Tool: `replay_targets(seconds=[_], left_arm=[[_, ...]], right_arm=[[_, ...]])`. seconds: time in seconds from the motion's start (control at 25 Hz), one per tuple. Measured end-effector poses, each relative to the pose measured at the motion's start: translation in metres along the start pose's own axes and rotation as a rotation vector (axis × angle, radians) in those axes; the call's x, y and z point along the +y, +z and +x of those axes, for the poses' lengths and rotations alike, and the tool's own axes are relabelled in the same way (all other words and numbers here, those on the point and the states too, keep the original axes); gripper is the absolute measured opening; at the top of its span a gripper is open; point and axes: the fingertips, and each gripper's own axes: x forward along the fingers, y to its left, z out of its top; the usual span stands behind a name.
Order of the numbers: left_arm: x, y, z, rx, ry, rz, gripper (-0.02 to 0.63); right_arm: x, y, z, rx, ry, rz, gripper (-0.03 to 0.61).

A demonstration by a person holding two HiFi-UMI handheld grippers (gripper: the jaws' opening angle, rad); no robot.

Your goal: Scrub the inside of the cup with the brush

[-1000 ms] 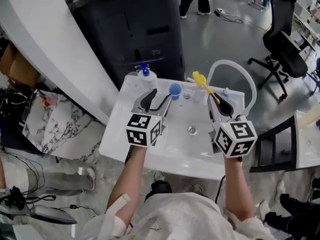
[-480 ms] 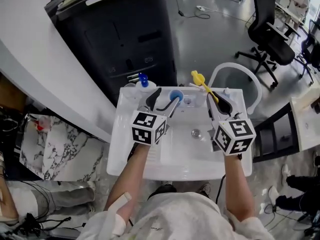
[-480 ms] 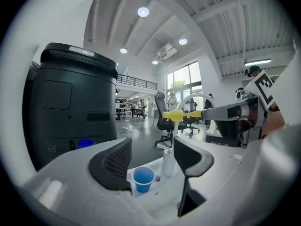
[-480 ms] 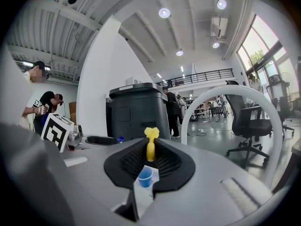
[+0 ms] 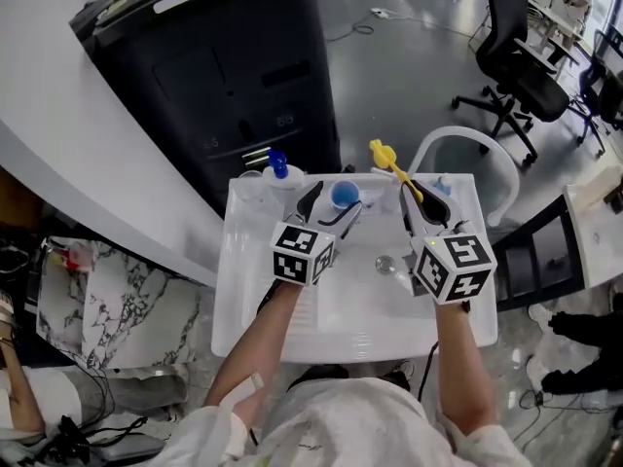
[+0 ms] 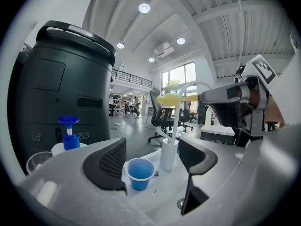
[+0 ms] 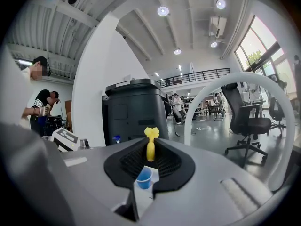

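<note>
L gripper point(image 6: 153, 160): my jaws are spread wide, just been opening, squeezing nothing. The small blue plastic cup point(image 6: 140, 173) stands upright in the gap, lower centre of frame, nearer the left pad, on the white sink point(image 6: 164, 199). R gripper point(image 7: 149, 164): clenched on the yellow plastic brush point(image 7: 150, 147), centre frame.

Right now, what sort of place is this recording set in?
Likely an open-plan office or lab hall: a white sink stands on a grey floor near wheeled office chairs, with a mezzanine beyond.
</note>
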Motion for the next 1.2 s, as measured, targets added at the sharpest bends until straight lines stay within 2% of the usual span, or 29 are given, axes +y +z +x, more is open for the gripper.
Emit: replay_targets(seconds=[0.2,0.44,0.64,1.0,1.2], left_arm=[[0.005,-0.029,0.018,0.039,-0.014,-0.004,0.383],[0.013,-0.056,0.038,0.066,-0.039,-0.036,0.388],[0.022,-0.076,0.049,0.097,-0.021,-0.042,0.422],[0.024,-0.110,0.070,0.171,-0.042,-0.042,0.422],[0.029,-0.116,0.078,0.187,-0.041,-0.034,0.419]], right_arm=[[-0.002,-0.006,0.010,0.008,-0.005,0.002,0.034],[-0.002,-0.011,0.024,0.017,-0.005,0.000,0.034],[0.000,-0.011,0.028,0.023,0.004,-0.006,0.034],[-0.001,-0.018,0.035,0.036,-0.004,0.002,0.034],[-0.006,-0.020,0.034,0.039,-0.023,0.007,0.034]])
